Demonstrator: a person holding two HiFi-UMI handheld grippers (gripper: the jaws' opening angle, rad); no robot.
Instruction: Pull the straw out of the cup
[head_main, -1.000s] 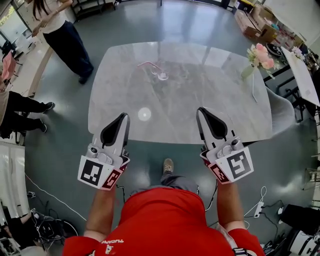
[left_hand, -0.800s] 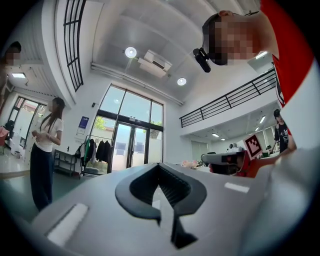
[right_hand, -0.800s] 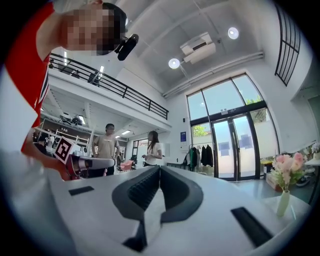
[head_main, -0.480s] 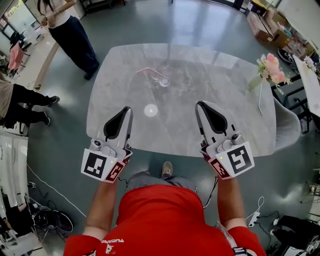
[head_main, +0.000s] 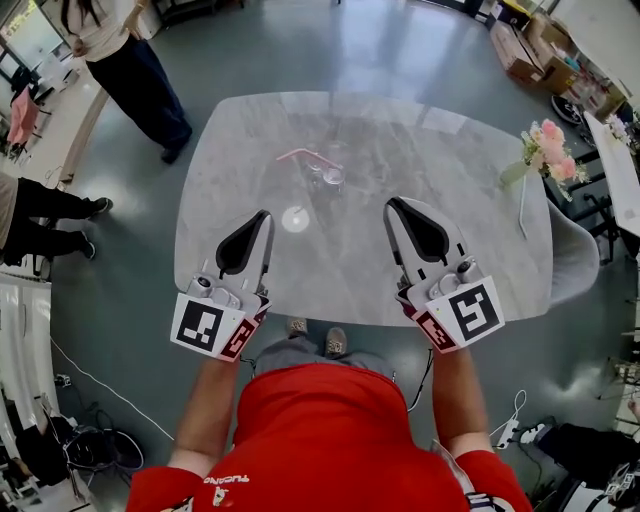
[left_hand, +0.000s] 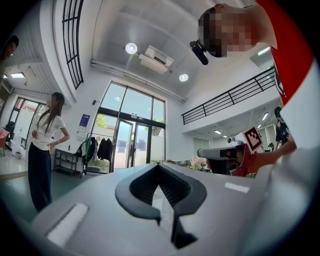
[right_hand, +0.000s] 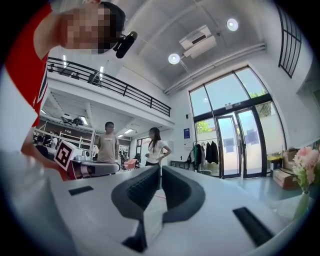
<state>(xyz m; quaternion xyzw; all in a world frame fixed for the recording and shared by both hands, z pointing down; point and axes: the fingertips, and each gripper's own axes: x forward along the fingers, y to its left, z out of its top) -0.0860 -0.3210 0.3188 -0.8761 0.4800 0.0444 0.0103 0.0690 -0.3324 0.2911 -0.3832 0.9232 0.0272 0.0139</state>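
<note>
A clear glass cup (head_main: 333, 178) stands on the grey marble table (head_main: 450, 190), past its middle. A pink bent straw (head_main: 300, 155) sticks out of the cup and leans to the left. My left gripper (head_main: 263, 215) is over the near left part of the table, shut and empty, short of the cup and to its left. My right gripper (head_main: 390, 204) is over the near right part, also shut and empty, to the right of the cup. In the left gripper view the left gripper (left_hand: 159, 166) shows its jaws meeting at the tips. The right gripper (right_hand: 160, 167) looks the same in its own view.
A bright ceiling-light reflection (head_main: 295, 219) lies on the table between the left gripper and the cup. Pink flowers in a vase (head_main: 548, 148) and a chair (head_main: 575, 250) stand off the table's right side. Two people (head_main: 130, 60) stand at the left, and boxes (head_main: 535, 55) sit at the far right.
Both grippers have moved forward from the table's near edge to over the tabletop, closer to the cup. Both have stayed shut.
</note>
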